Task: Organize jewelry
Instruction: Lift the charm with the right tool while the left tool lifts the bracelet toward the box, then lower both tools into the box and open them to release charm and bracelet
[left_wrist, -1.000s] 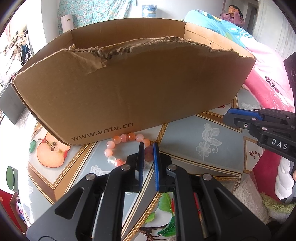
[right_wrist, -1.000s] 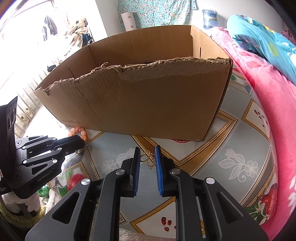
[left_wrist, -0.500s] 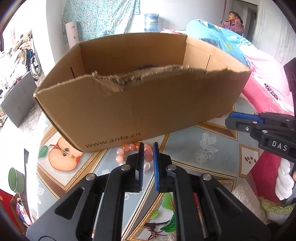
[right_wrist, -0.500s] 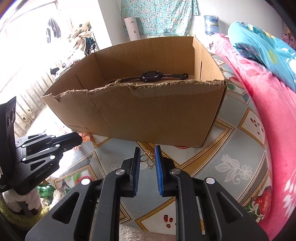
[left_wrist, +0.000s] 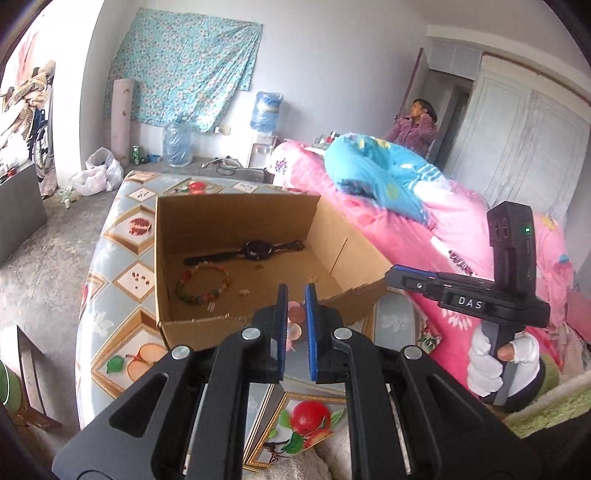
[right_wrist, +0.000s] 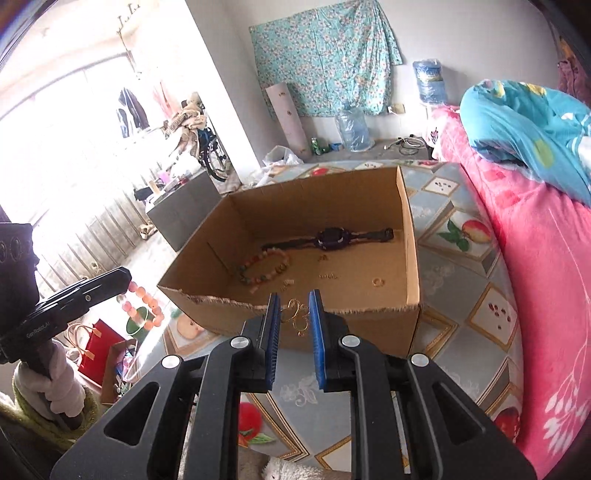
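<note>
Left wrist view: left tongs (left_wrist: 294, 295) clamp pink bead bracelet (left_wrist: 295, 321), lower centre, at cardboard box (left_wrist: 236, 218) near rim. Right wrist view: right tongs (right_wrist: 294, 302) pinch gold pendant (right_wrist: 297, 314), lower centre, before box.

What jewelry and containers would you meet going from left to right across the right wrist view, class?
pink bead bracelet hanging from the left gripper → multicolour bead bracelet in the cardboard box → gold chain → black watch

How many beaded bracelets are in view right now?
2. A multicoloured bracelet lies on the cardboard box floor beside the watch; a pink bracelet hangs from the left gripper.
</note>
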